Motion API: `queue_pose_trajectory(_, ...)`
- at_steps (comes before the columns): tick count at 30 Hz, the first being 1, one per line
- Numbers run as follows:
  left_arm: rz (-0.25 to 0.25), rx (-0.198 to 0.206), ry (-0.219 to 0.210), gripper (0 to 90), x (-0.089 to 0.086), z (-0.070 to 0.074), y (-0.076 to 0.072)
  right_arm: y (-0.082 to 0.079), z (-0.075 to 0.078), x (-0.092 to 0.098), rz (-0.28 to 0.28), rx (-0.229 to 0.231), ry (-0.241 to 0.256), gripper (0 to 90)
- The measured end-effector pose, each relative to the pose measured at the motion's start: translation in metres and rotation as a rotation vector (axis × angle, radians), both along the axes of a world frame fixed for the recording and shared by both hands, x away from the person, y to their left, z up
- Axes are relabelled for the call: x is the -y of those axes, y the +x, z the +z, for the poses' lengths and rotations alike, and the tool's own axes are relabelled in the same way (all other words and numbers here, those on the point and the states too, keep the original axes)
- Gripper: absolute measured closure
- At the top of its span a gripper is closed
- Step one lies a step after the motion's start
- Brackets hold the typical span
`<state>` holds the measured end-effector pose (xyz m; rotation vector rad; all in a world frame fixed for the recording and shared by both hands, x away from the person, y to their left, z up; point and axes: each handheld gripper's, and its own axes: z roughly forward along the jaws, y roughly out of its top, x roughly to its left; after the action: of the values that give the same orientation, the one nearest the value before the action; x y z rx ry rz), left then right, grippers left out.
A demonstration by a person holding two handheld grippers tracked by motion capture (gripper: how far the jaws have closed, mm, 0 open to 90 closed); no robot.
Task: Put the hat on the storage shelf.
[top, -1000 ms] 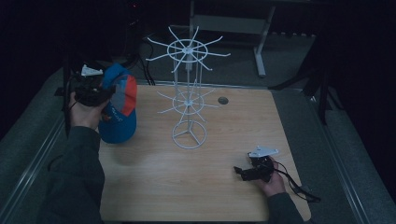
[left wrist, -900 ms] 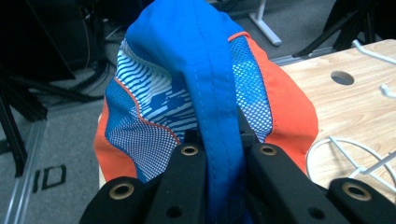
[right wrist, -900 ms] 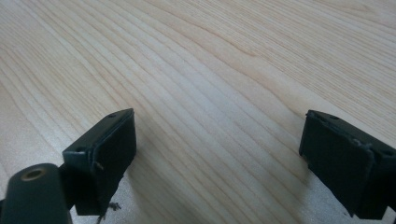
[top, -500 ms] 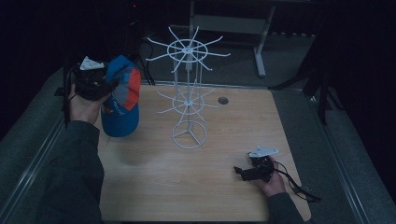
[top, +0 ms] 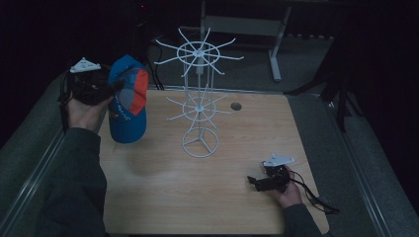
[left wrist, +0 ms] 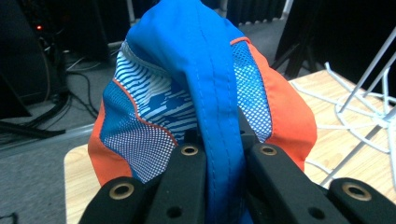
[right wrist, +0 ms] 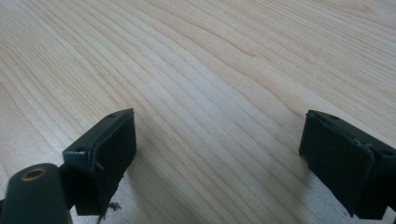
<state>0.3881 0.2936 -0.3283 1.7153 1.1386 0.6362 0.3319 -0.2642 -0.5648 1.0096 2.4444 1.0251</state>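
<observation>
The high view is dim and underexposed: the room behind falls to near black, the wooden table (top: 163, 197) is the only moderately lit surface, and the white wire rack (top: 199, 98) stands out softly with slight grain. The left gripper view is far brighter, the blue and orange cap (left wrist: 201, 107) vivid but soft at close range, the background blurred. The right gripper view is evenly lit, its wood grain sharp at centre, smearing toward the edges.

Dark grey long sleeves (top: 74, 182), black two-jaw left gripper (left wrist: 224, 154) with brass-ringed screw holes, grey three-cornered plate (top: 85, 65)
</observation>
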Motion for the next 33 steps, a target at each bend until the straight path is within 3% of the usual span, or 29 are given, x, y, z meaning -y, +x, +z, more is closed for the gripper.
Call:
queue_pose_trajectory(6, -0.018, 0.018, -0.056, 87.8, -0.005, 0.004, -0.003, 0.000, 0.000, 0.000, 0.000, 0.000, 0.000, 10.7)
queue_pose_trajectory(18, -0.057, 0.037, -0.050, 87.8, 0.000, 0.018, -0.006, 0.000, 0.000, 0.000, -0.001, -0.002, 0.001, 10.7)
queue_pose_trajectory(33, -0.108, 0.043, -0.049, 87.8, 0.005, 0.023, -0.011, 0.000, 0.000, 0.000, -0.001, -0.003, 0.001, 10.7)
